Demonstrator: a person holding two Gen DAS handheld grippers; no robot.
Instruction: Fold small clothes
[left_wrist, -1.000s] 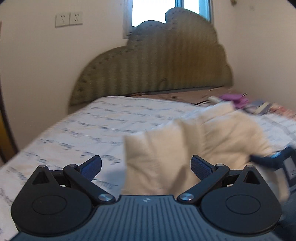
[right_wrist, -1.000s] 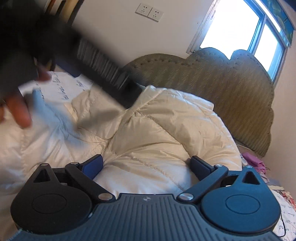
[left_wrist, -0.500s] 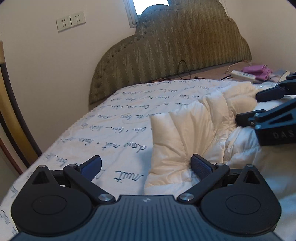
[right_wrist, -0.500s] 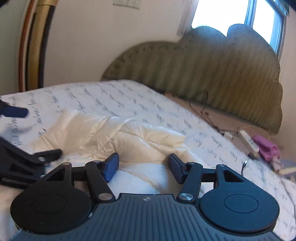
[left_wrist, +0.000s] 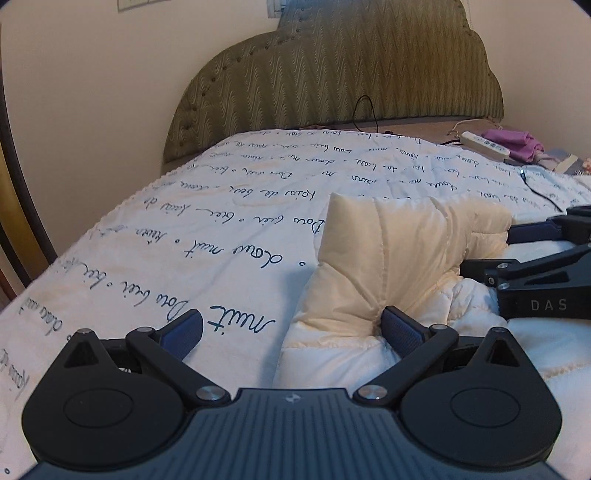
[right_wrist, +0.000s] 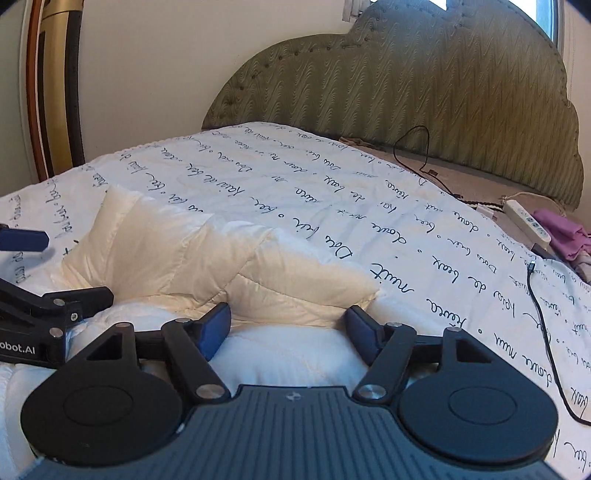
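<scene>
Partly cropped: cream puffer jacket (left_wrist: 402, 258)

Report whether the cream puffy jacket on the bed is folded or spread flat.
Neither: the cream jacket lies bunched on the sheet, quilted panels doubled and one end standing up. No neat fold yet.

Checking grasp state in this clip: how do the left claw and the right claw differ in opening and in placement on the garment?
The left claw is spread wider than the right claw. The left claw straddles the edge of the cream quilted garment, with one side over the printed sheet; the right claw faces the garment across its whole opening. Shared: both are open, low over the bed, and neither pinches fabric.
</scene>
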